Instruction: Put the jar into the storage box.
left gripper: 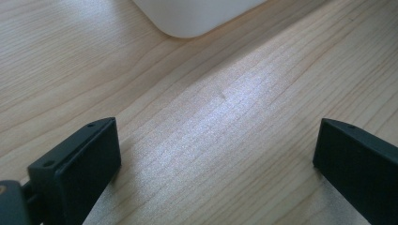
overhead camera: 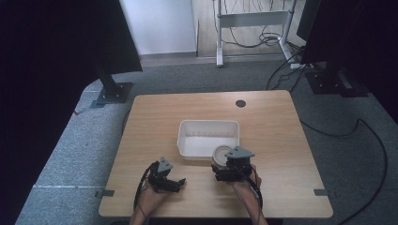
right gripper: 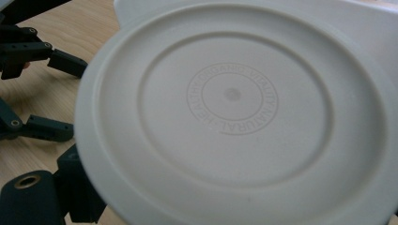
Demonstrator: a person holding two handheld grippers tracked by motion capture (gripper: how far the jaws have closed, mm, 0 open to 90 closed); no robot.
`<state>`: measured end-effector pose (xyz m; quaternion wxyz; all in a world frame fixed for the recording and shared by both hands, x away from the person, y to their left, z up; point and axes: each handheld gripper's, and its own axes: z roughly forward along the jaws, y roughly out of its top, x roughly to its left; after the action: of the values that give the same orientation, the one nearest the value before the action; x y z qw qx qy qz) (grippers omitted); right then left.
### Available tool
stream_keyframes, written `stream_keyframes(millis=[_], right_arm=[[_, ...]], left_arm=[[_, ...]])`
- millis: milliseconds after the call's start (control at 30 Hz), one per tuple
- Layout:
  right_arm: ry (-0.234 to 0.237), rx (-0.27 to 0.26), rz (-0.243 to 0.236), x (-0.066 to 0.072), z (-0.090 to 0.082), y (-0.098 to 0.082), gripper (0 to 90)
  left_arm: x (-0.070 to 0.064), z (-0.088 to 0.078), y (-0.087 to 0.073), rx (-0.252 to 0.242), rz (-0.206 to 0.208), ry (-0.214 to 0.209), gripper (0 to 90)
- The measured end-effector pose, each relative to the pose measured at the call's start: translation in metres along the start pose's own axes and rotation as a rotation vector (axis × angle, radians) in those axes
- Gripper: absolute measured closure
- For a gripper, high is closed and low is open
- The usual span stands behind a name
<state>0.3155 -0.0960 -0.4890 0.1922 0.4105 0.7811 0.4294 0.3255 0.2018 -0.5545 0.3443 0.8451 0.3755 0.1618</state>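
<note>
A round container with a white lid (overhead camera: 220, 156) hangs just in front of the near wall of a white rectangular bin (overhead camera: 209, 123). My right gripper (overhead camera: 220, 167) is shut on it. In the right gripper view the embossed lid (right gripper: 232, 96) sits very close, with one black finger (right gripper: 77, 187) against its lower left side; the other finger is hidden. My left gripper (overhead camera: 177, 183) rests low over the table to the left, open, with bare wood between its fingers (left gripper: 216, 159).
The wooden table (overhead camera: 277, 136) has a dark cable hole (overhead camera: 241, 103) at the back. A corner of the bin (left gripper: 197, 16) lies ahead of the left gripper. Dark stands and cables are on the carpet behind the table.
</note>
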Motion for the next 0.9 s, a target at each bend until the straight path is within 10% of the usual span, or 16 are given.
stream_keyframes(millis=[900], right_arm=[[-0.022,-0.014,0.003,0.003,0.041,0.034,9.0]], left_arm=[[0.0,0.0,0.0,0.0,0.0,0.0,0.9]])
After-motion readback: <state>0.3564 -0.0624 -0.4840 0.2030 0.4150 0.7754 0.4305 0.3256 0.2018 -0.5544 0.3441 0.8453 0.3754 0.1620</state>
